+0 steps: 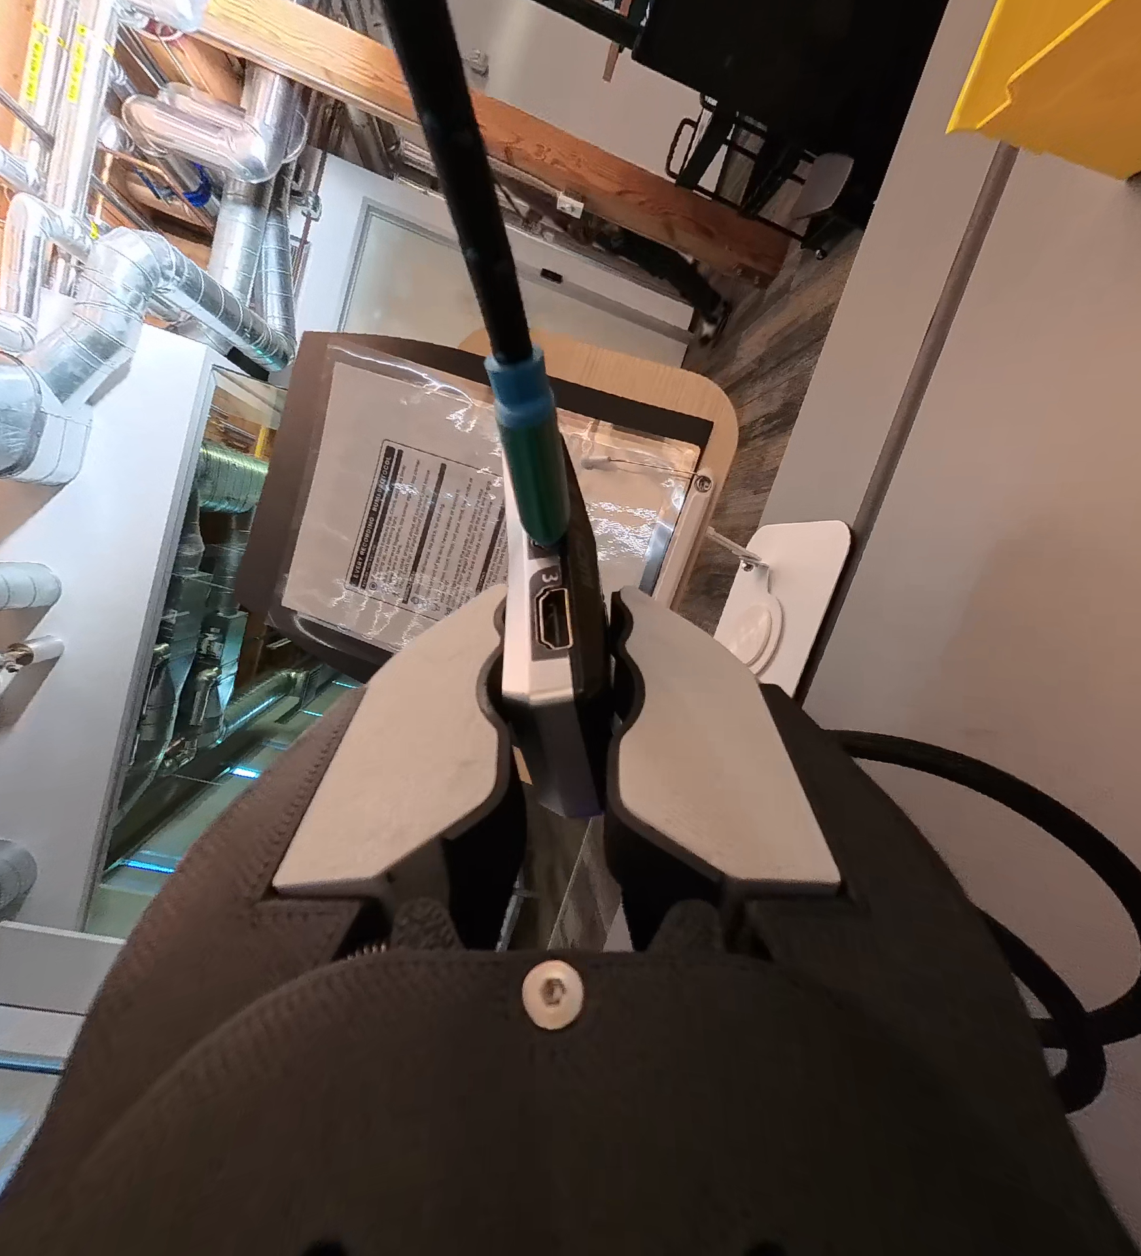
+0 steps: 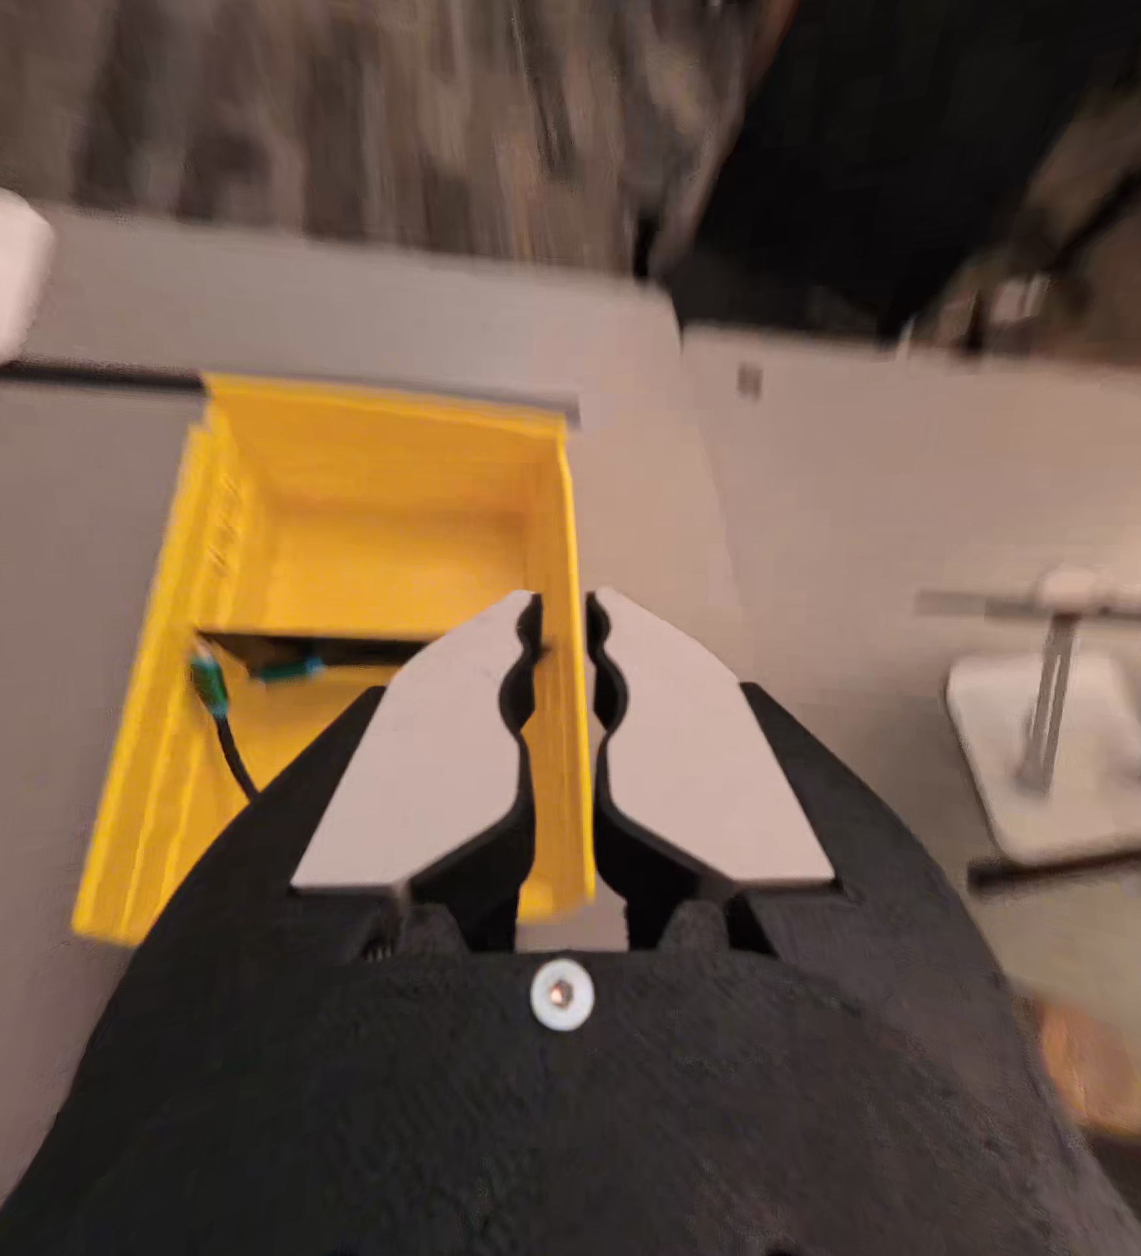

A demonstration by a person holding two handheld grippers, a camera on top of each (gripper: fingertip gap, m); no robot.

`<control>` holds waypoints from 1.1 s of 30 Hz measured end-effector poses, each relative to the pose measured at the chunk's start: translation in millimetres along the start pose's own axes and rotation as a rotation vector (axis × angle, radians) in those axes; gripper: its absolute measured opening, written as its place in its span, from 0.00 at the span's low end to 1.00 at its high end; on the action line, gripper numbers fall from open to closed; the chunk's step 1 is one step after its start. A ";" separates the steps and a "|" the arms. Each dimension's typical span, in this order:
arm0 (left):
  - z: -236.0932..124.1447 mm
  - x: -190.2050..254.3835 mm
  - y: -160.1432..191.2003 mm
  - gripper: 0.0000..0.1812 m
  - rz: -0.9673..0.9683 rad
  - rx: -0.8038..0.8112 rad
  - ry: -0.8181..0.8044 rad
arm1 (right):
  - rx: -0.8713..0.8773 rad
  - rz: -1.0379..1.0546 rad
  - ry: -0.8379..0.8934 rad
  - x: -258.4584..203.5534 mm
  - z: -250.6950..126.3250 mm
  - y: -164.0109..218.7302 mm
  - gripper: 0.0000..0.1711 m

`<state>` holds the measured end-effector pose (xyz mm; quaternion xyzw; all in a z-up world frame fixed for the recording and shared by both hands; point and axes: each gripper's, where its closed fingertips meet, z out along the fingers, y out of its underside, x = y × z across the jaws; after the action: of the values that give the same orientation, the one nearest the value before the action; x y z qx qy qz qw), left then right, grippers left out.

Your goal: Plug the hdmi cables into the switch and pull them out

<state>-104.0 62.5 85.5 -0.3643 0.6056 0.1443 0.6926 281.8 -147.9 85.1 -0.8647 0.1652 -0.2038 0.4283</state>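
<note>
My left gripper [image 1: 557,605] is shut on the small silver and black HDMI switch [image 1: 551,679] and holds it up edge-on. One empty port [image 1: 553,618] faces me. A black HDMI cable [image 1: 459,170] with a blue and green plug [image 1: 530,455] is plugged into the port beyond it. My right gripper [image 2: 564,601] is nearly closed and empty above a yellow bin [image 2: 377,530]. In the bin lie two green and blue HDMI plugs [image 2: 211,679] on a black cable [image 2: 235,761]. The right wrist view is blurred.
A grey table [image 1: 1030,544] carries a coil of black cable [image 1: 1064,917], a white stand [image 1: 792,598] and the yellow bin's corner [image 1: 1084,75]. A sheet in clear plastic [image 1: 432,503] stands behind the switch. White stands [image 2: 1064,747] are right of the bin. The left gripper's tips are roughly 45 cm from the right gripper's.
</note>
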 end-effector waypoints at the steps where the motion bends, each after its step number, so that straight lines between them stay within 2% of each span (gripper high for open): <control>1: -0.5 -0.3 -0.9 0.13 0.000 0.005 -0.002 | 0.154 -0.056 -0.029 -13.4 -12.2 -26.8 0.15; 3: -2.0 -1.7 -4.8 0.12 0.003 0.024 -0.012 | 0.475 -0.122 -0.118 -47.9 -41.3 -70.7 0.29; 5: -3.8 -2.3 -11.1 0.12 0.009 0.049 -0.023 | 0.768 -0.188 -0.276 -93.2 -74.4 -93.4 0.36; 7: -6.0 -2.4 -18.6 0.12 0.020 0.076 -0.036 | 1.025 -0.221 -0.444 -136.9 -106.9 -108.2 0.35; 10: -8.1 -2.2 -27.3 0.12 0.029 0.100 -0.053 | 1.136 -0.197 -0.730 -202.1 -126.9 -113.1 0.29; 13: -8.3 -2.7 -31.3 0.12 0.028 0.106 -0.070 | 1.111 -0.280 -0.925 -273.7 -127.0 -100.8 0.25; 16: -7.2 -1.8 -32.3 0.12 0.030 0.105 -0.078 | 1.018 -0.411 -0.938 -328.4 -111.1 -83.5 0.27; 20: -3.9 1.4 -31.8 0.12 0.035 0.091 -0.082 | 0.946 -0.484 -0.953 -369.9 -104.2 -66.5 0.26; 25: 0.7 6.9 -29.6 0.12 0.069 0.066 -0.088 | 0.889 -0.401 -0.932 -379.7 -96.0 -65.9 0.13; 33: 6.3 17.5 -28.7 0.12 0.058 0.046 -0.050 | 0.793 -0.419 -0.944 -379.2 -82.6 -60.2 0.13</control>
<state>-77.1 42.7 78.5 -0.3271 0.6015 0.1592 0.7112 -79.3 5.9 99.2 -0.6513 -0.3008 0.0732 0.6928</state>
